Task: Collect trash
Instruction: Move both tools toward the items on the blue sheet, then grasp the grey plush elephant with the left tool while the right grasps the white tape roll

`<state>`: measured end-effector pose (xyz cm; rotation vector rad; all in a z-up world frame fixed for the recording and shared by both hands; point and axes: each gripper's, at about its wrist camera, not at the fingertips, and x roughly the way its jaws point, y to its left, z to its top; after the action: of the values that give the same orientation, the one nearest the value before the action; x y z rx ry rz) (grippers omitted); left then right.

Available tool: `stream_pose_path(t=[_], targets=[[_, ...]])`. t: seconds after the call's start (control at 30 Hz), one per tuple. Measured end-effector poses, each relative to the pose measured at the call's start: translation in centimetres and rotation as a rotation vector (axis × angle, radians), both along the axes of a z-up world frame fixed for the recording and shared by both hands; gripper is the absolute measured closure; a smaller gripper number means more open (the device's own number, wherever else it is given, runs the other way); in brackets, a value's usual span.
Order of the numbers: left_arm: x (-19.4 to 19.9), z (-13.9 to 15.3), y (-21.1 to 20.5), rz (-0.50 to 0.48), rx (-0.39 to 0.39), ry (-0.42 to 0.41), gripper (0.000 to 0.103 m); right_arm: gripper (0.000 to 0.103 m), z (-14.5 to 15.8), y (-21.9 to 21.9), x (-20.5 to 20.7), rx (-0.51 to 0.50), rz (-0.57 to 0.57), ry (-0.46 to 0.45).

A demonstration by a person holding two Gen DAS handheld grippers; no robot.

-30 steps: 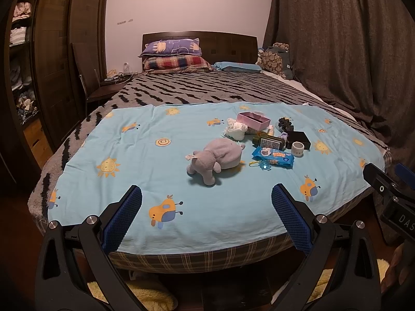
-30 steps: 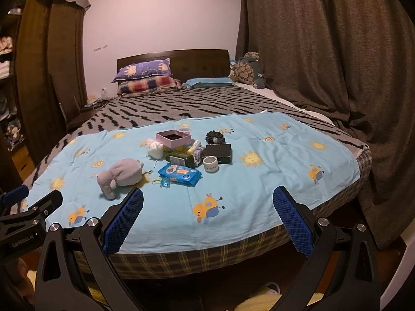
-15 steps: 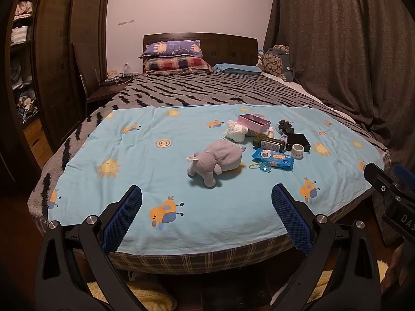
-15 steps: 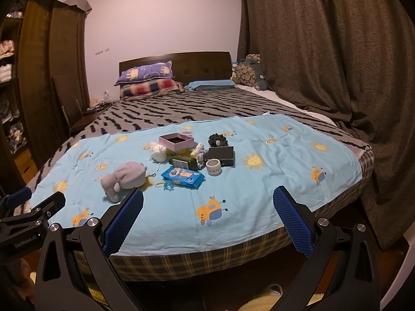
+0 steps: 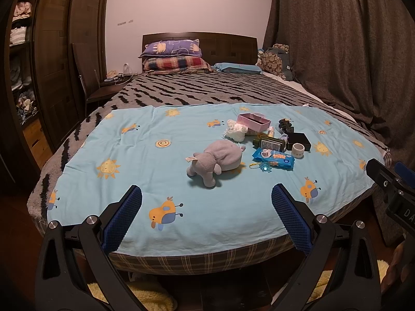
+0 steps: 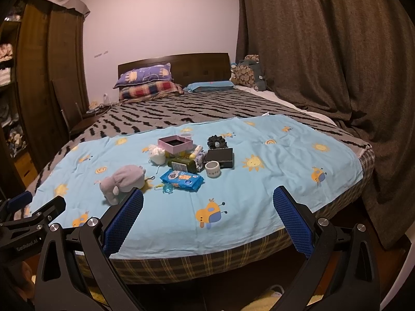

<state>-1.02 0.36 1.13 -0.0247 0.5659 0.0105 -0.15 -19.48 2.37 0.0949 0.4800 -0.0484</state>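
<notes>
A cluster of small items lies on a light blue sheet on the bed: a grey plush elephant, a blue wipes pack, a pink open box, a white crumpled wad, a dark green bottle, a white tape roll, a black box and a black scrunchie. My left gripper and right gripper are both open and empty, short of the bed's foot edge.
Dark curtains hang along the right side of the bed. A wooden wardrobe and a chair stand at the left. Pillows lie at the headboard. A yellow fluffy mat lies on the floor below me.
Both grippers have lifted and tilted slightly, so the bed sits a little lower in both views. The jaws stay open and nothing on the bed has moved.
</notes>
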Motion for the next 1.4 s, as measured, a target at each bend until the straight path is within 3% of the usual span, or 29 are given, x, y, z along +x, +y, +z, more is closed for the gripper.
stream_pose_path(t=[0.4,0.8,1.03,1.4], targets=[[2.9,-1.6,0.5,0.009,0.022,0.056,0.008,0.003,-1.1,-1.4,1.8,0.021,-0.029,0.024],[8.4,-4.9,0.6,-0.043,0.026,0.151,0.009,0.004,-5.4,-1.2,8.1,0.054,0.031,0.129],[12.6,-6.6,0.3,-0.064,0.037,0.196,0.013,0.019,-6.8,-1.3,12.8,-0.008,0.012,0.164],[19.1,-9.5,-1.0,-0.091,0.088,0.261,0.016,0.030,-10.4,-3.7,20.1,0.075,0.018,0.253]])
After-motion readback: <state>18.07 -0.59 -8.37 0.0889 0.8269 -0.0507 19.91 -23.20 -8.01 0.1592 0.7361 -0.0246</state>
